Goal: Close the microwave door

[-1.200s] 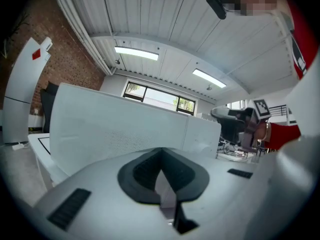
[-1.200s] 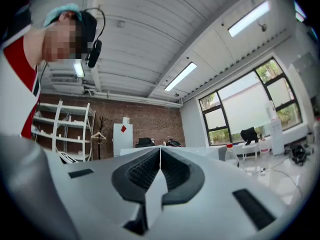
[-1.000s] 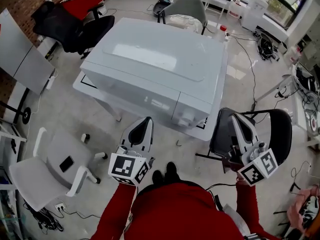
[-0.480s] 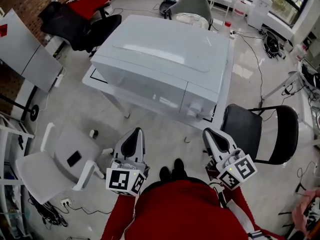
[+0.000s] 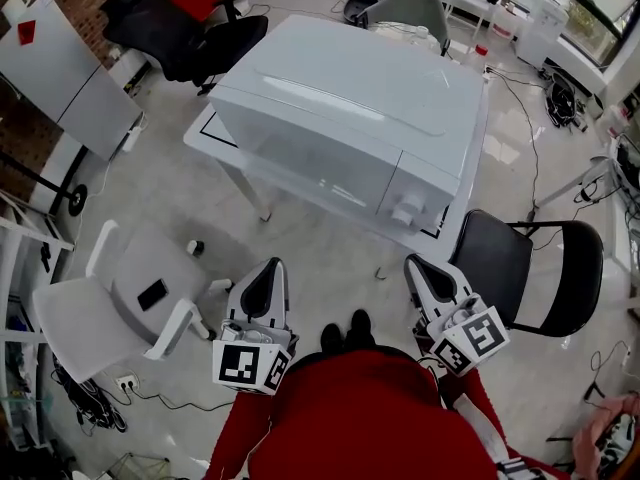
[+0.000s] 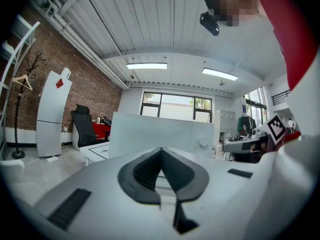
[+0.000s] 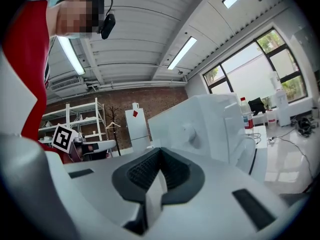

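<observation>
Backing off from the microwave, both claws empty.
Left claw (image 5: 268, 268), lower left, is pinched together on nothing. Microwave (image 5: 350, 118), upper centre on its surface (image 5: 200, 138), shows its door flush. Right claw (image 5: 418, 271), lower right, likewise pressed together, has pulled back from the microwave's corner since a second ago, so the closing looks done.

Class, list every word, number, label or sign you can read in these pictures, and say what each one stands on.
No words or numbers can be read anywhere.
Square black-and-white markers, no lettering: on the cubes of the left gripper and right gripper.
Red diamond sign, no legible text: on the white fridge.
No readable label on the microwave.
</observation>
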Motion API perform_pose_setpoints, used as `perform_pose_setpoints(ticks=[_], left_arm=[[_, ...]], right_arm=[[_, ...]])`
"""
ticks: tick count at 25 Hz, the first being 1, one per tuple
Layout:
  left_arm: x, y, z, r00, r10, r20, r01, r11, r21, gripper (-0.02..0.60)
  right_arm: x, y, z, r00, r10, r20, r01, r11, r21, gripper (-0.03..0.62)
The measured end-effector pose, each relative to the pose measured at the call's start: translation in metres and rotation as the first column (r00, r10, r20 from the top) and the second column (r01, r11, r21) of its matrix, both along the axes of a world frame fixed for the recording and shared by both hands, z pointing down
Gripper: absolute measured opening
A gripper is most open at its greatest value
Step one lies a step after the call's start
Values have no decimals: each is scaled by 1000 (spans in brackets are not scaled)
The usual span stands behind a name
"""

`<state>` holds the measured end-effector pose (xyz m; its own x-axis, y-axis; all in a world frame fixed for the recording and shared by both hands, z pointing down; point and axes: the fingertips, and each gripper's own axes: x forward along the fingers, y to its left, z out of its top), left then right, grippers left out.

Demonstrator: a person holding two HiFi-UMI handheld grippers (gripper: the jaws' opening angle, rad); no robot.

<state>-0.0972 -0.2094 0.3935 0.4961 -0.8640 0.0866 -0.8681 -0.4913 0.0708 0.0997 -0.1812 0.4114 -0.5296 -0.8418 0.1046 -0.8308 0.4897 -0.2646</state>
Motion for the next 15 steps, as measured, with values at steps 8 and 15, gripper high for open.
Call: perform_pose_setpoints(ticks=[8,15], left_arm=[[9,0,-2,1000,25,-3,-25,999,21,6],[14,-2,-1,999,36,-3,-36,999,17,6]], right_arm=[[2,-2,4,999,13,-45,-13,1000,-8,13],[-1,0,-3,999,-7,-51,8,1000,20,12]])
